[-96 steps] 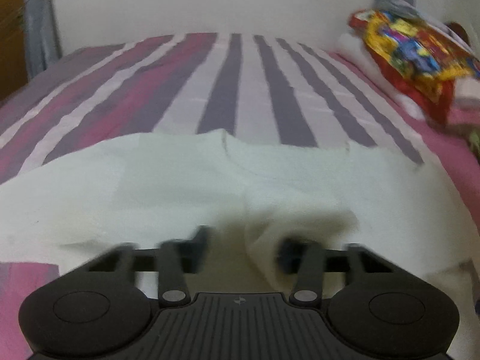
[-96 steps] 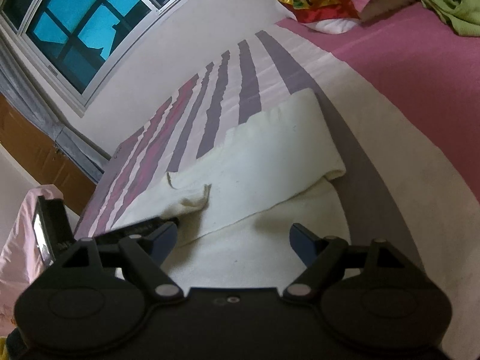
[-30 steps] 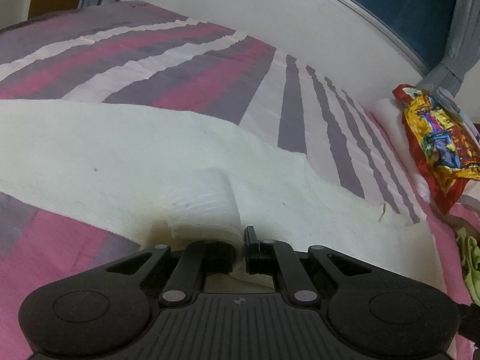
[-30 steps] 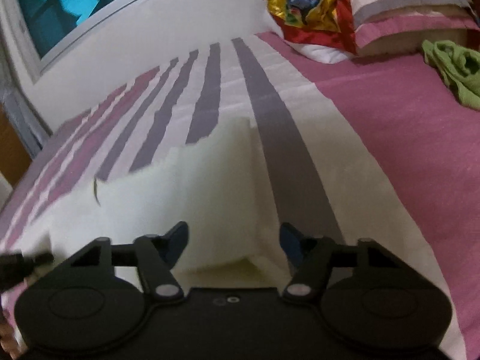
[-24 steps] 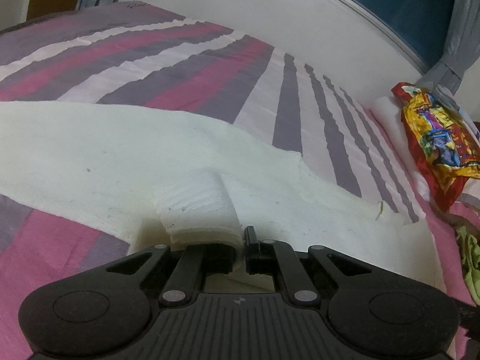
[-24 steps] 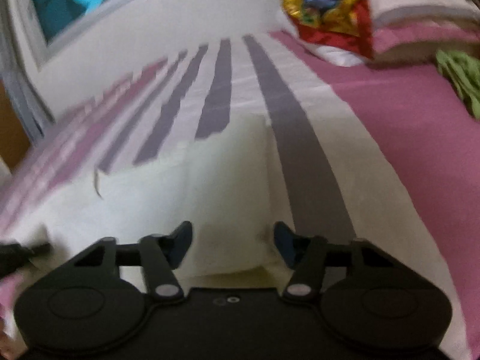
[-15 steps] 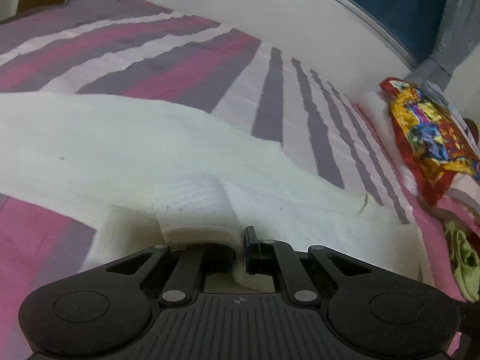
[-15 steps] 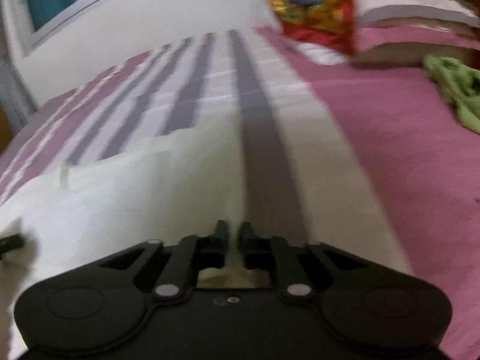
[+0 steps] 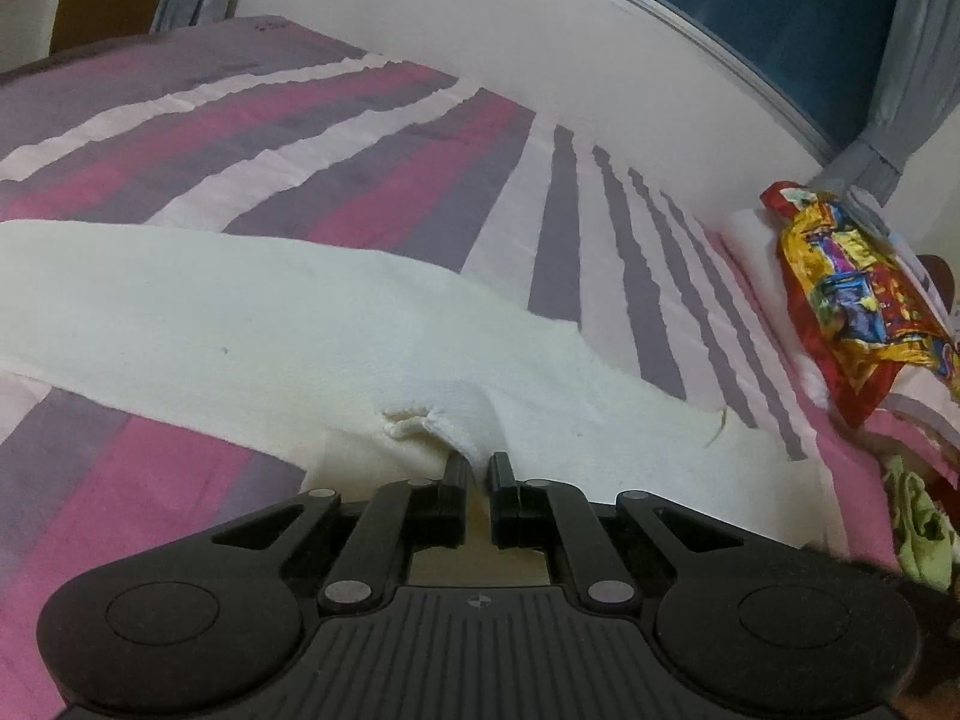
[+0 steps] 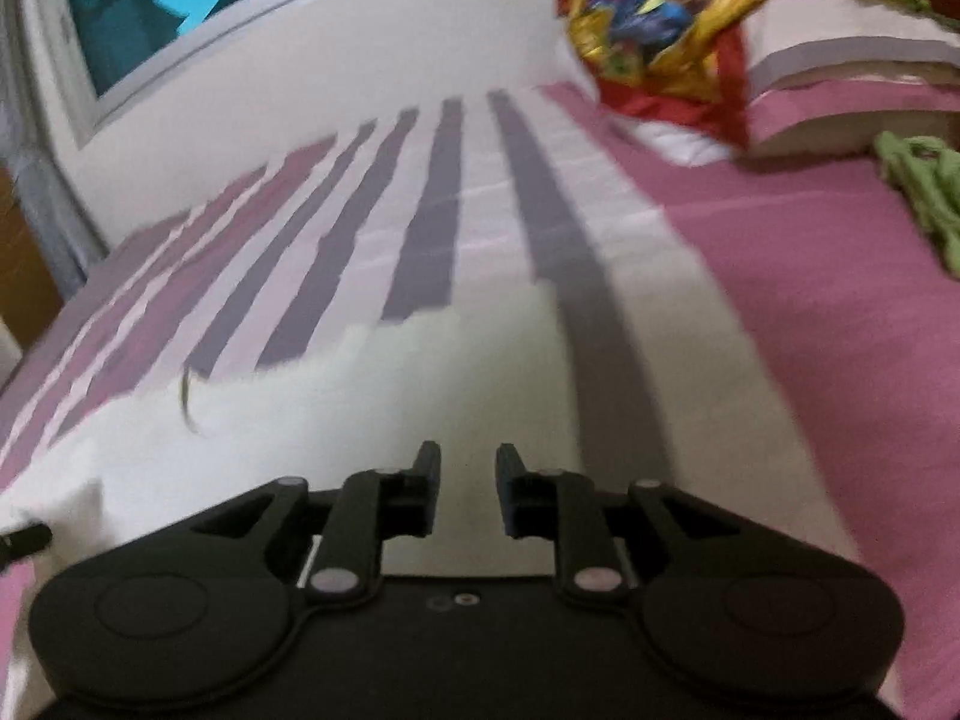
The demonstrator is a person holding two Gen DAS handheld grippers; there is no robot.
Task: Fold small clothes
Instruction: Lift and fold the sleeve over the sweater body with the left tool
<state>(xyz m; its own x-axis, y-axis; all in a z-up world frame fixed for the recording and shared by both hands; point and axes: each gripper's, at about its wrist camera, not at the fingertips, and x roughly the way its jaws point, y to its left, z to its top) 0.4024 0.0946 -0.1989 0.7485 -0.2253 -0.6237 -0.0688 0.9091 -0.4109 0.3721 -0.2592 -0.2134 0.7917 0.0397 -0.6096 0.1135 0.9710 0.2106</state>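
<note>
A cream-white garment (image 9: 240, 312) lies spread across the striped bed cover (image 9: 360, 138). My left gripper (image 9: 478, 462) is shut on a bunched fold of its near edge, and the cloth rises to the fingers in a small peak. In the right wrist view the same garment (image 10: 336, 396) fills the area under and ahead of my right gripper (image 10: 468, 462). Its jaws are opening and stand a narrow gap apart, with the white cloth showing through the gap and nothing visibly pinched. A dark tip of the left gripper (image 10: 24, 537) shows at the left edge.
A colourful red-and-yellow cloth (image 9: 852, 288) lies on pillows (image 10: 840, 60) at the head of the bed. A green garment (image 10: 924, 192) lies on the pink part of the cover at the right. A wall with a window (image 10: 180, 0) runs along the far side.
The left gripper has lifted its pinched fold, which now bunches tighter at the fingers. The right gripper went from wide open to shut, then parted slightly and shifted over the garment.
</note>
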